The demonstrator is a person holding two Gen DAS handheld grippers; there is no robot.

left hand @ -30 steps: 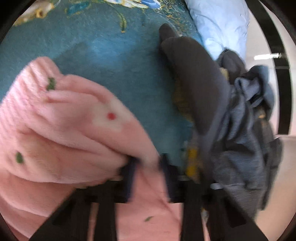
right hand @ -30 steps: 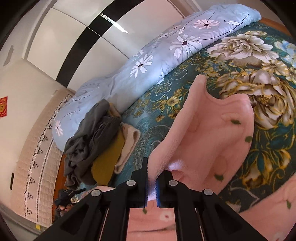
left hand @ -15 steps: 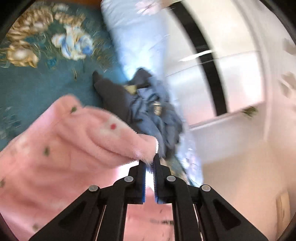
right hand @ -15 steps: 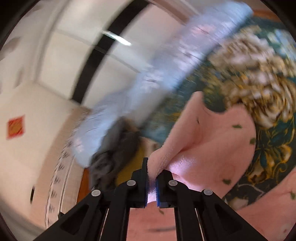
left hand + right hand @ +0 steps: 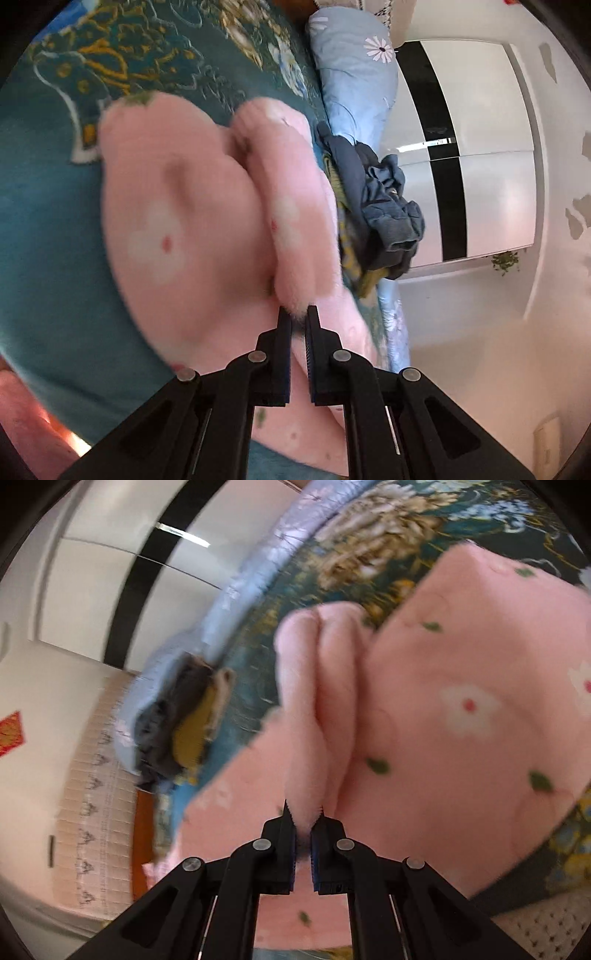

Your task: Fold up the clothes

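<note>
1. The left tongs are pressing together on a fluffy fold of the pink garment, and the fabric is bunching just in front of the tips.
2. The right tongs are also clamping a thick ridge of the same pink garment, which is rising straight ahead of them.
3. The garment is hanging partly lifted between the two tongs, and the rest of it is lying on the bed just beyond and below them, over the teal flowered cover.
4. It looks soft, plush and light, so it is probably sagging and folding under its own weight; it should not be slippery, because the pile catches on the pads. I think the best holds are at two corners or along one hem, with the edge kept tight between the tongs.
5. Farther ahead of the left tongs, to their right, a pile of dark clothes is waiting on the bed.
6. Farthest away, a light blue flowered quilt is lying along the bed's far edge.
</note>
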